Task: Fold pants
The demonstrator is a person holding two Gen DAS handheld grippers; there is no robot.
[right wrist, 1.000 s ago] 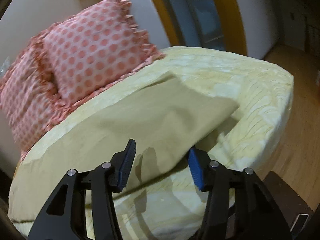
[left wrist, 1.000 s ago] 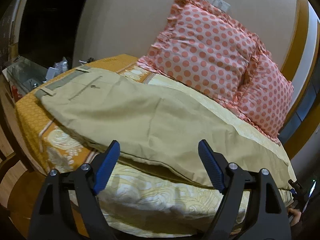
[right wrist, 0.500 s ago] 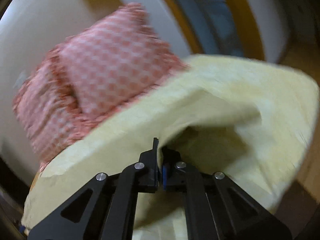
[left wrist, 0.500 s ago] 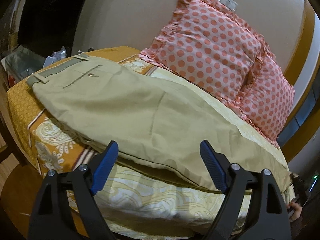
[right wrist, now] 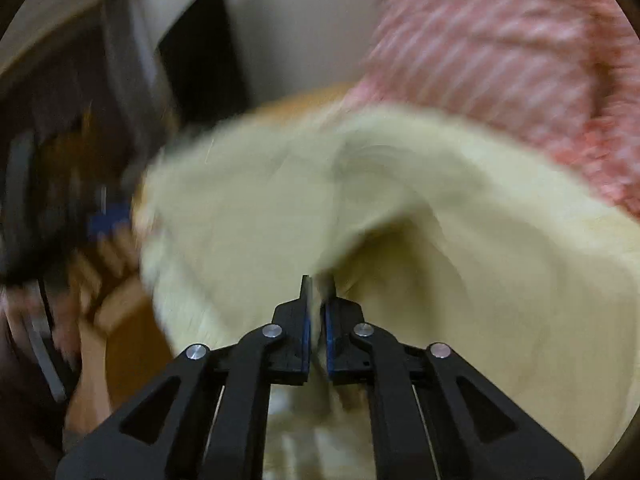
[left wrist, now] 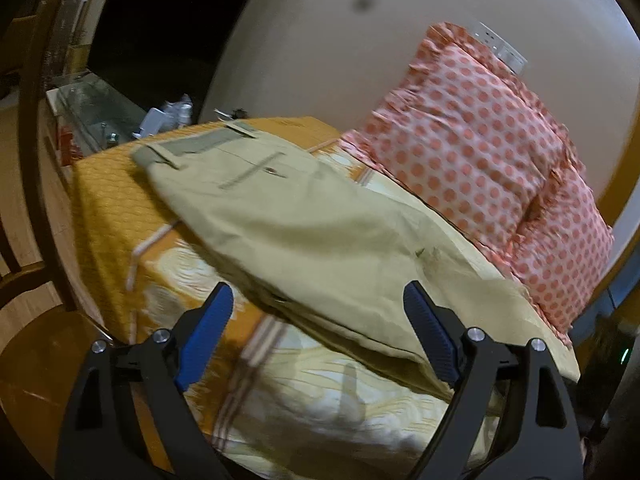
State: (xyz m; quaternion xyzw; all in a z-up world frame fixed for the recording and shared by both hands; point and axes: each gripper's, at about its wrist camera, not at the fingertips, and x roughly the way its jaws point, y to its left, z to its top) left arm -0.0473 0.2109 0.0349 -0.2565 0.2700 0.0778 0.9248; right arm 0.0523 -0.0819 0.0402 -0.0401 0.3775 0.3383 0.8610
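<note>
The right tongs (right wrist: 318, 288) grip the pants (left wrist: 304, 236) hem; the left tongs (left wrist: 320, 334) gape empty; folding has barely begun.

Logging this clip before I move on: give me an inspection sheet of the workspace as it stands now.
Surface: bed with orange-and-cream patterned cover.
Job's things: khaki pants spread along the bed, waistband at the far end; hem end lifted in the blurred right view.
Clutter: two polka-dot pillows against the wall; small items on a glass shelf beyond the bed.
Grippers: left tongs open, holding nothing; right tongs shut on pants fabric.
Cables: nothing seen.
Surroundings: beige wall, wall sockets, wooden floor.
</note>
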